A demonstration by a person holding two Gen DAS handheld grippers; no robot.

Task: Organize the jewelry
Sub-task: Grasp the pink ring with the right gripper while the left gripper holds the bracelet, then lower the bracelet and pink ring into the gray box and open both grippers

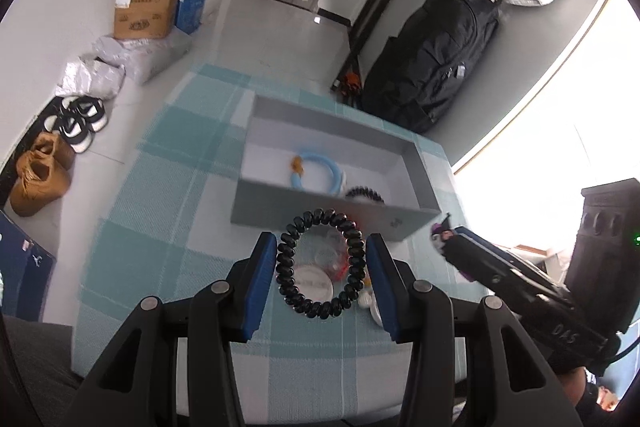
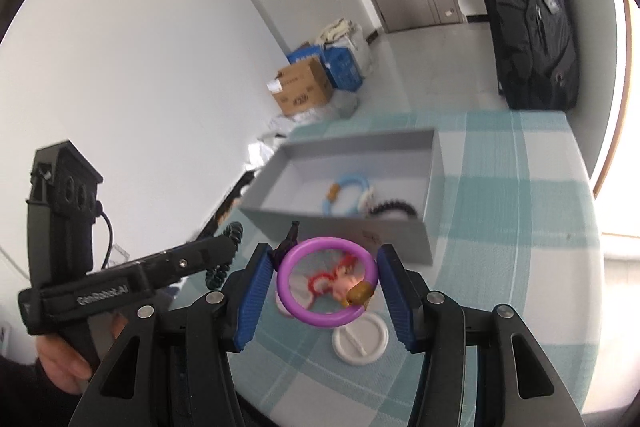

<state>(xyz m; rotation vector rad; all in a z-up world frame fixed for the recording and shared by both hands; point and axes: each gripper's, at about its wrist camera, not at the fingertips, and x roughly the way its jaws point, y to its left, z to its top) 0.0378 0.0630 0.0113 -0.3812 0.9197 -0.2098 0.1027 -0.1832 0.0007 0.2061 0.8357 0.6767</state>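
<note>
Left tongs (image 1: 321, 269) clasp a black coil band (image 1: 321, 263); right tongs (image 2: 327, 281) clasp a purple ring (image 2: 327, 283), both raised before the gray box (image 1: 328, 219).

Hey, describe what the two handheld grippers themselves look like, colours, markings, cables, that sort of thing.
Both are matte black plastic with silver rivets. The left gripper and right gripper have ribbed blue pads on their fingers. The left one shows white lettering and a black cable; the right bears "DAS" lettering and a green light on its camera block.

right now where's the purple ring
The purple ring is held between the right gripper fingers, above the checked cloth, just short of the grey tray.
</note>
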